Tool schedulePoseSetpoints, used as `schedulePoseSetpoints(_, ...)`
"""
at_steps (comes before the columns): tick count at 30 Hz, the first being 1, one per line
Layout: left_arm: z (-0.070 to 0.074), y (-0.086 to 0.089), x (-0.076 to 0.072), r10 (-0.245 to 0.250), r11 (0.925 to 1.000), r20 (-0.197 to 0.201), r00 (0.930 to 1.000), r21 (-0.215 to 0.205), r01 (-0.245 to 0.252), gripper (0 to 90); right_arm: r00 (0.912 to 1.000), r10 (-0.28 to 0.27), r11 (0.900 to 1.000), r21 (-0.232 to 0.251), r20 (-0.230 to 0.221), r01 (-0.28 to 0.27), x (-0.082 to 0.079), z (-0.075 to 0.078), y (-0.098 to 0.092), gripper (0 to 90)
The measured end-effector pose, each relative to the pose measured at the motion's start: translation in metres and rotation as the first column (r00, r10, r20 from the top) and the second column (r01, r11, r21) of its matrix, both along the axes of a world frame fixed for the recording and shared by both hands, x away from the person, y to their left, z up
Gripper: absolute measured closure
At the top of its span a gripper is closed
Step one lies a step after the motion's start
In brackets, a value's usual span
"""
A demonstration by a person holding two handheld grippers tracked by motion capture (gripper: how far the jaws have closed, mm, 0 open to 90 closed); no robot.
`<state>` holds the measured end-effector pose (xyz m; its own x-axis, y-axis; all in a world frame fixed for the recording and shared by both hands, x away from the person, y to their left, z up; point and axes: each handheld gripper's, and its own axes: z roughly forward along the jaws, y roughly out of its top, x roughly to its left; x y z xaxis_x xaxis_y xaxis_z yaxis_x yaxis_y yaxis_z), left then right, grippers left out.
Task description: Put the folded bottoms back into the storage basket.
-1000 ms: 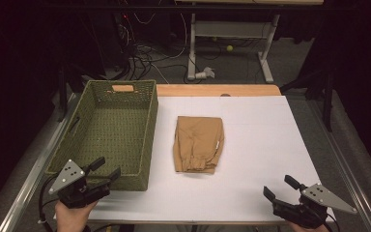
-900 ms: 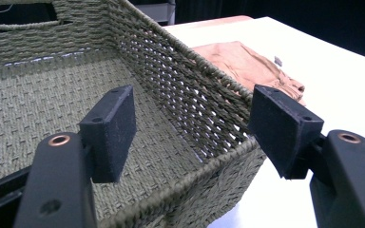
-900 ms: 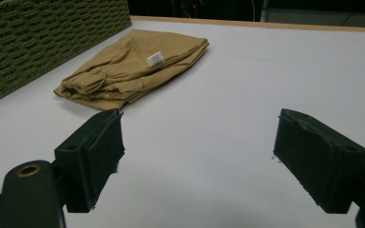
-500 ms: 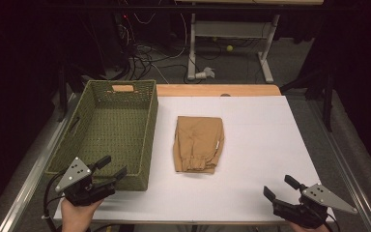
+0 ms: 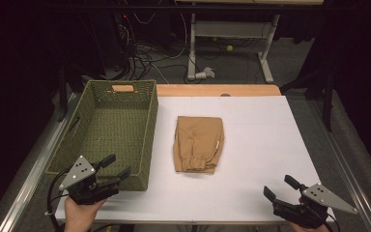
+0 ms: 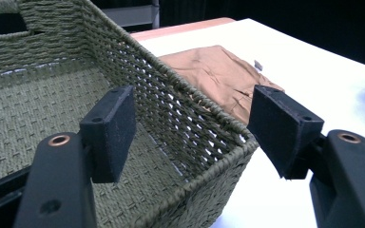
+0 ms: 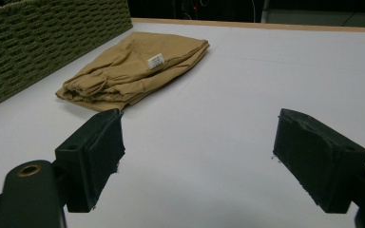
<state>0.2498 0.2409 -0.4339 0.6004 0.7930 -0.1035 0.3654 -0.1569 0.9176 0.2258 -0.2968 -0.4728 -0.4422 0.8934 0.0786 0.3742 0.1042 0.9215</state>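
two grippers are seen low in the high view: the left gripper point(image 5: 117, 166) at the near corner of the basket point(image 5: 107, 126), the right gripper point(image 5: 278, 188) well apart, partly cut off. the folded cloth point(image 5: 197, 143) lies beside the basket. left gripper view: released jaws straddle the basket's corner, cloth half hidden behind the wall. right gripper view: released jaws, nothing held, basket cropped.
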Motion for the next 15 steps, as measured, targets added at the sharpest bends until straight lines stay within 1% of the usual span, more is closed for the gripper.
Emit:
schedulePoseSetpoints(5, 0.003, -0.003, 0.001, -0.009, 1.0000, -0.003, 1.0000, 0.001, 0.009, 31.9, 1.0000, 0.002, 1.000, 0.000, 0.001, -0.002, 0.000, 0.000, 0.000, 18.4)
schedulePoseSetpoints(15, 0.006, -0.014, 0.006, -0.032, 0.9995, 0.005, 0.9995, 0.008, 0.032, 31.8, 1.0000, 0.003, 1.000, 0.001, 0.000, -0.003, 0.000, 0.000, 0.000, 18.5)
